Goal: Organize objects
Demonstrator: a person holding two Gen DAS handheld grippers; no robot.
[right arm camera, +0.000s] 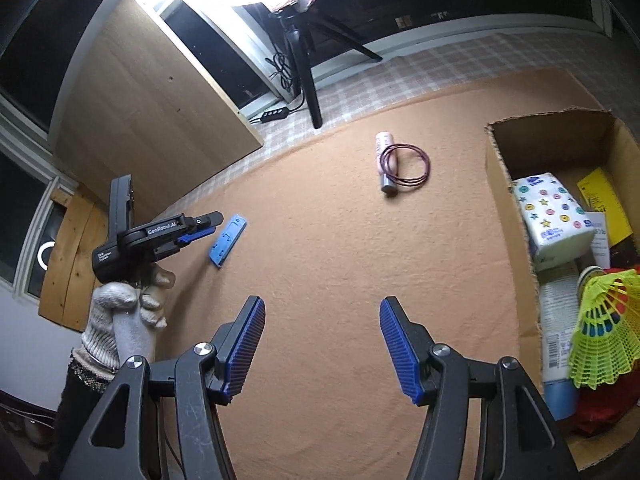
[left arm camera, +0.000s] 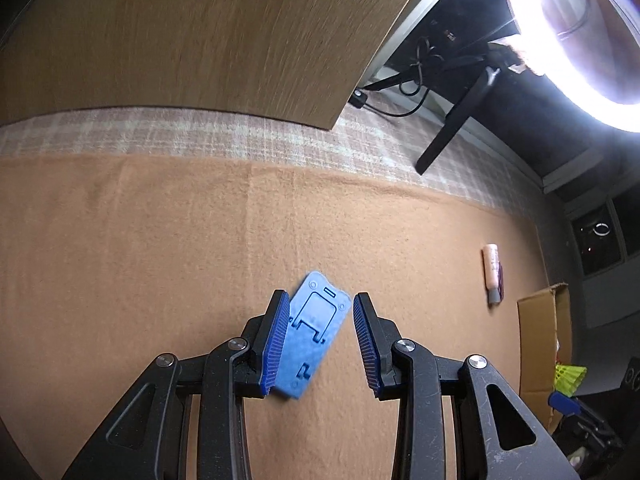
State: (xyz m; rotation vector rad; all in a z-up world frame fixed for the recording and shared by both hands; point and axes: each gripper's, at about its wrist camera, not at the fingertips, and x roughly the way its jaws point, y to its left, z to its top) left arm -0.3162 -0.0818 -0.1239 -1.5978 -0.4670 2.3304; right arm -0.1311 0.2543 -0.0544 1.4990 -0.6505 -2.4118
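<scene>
A flat blue plastic piece (left arm camera: 310,332) lies on the orange cloth (left arm camera: 160,260), between the open fingers of my left gripper (left arm camera: 320,300); the left pad overlaps its edge. In the right wrist view the blue piece (right arm camera: 227,241) lies just right of the left gripper (right arm camera: 202,226), which is held in a gloved hand. My right gripper (right arm camera: 322,308) is open and empty above the cloth (right arm camera: 340,260). A pink tube (right arm camera: 385,162) lies with a dark red wire loop (right arm camera: 408,164) at the far middle; the tube also shows in the left wrist view (left arm camera: 493,272).
An open cardboard box (right arm camera: 508,208) at the right holds a tissue pack (right arm camera: 554,220), a yellow-green shuttlecock (right arm camera: 604,332) and other items. A wooden panel (right arm camera: 152,100) stands at the back left. A ring light on a black tripod (right arm camera: 308,76) stands at the back.
</scene>
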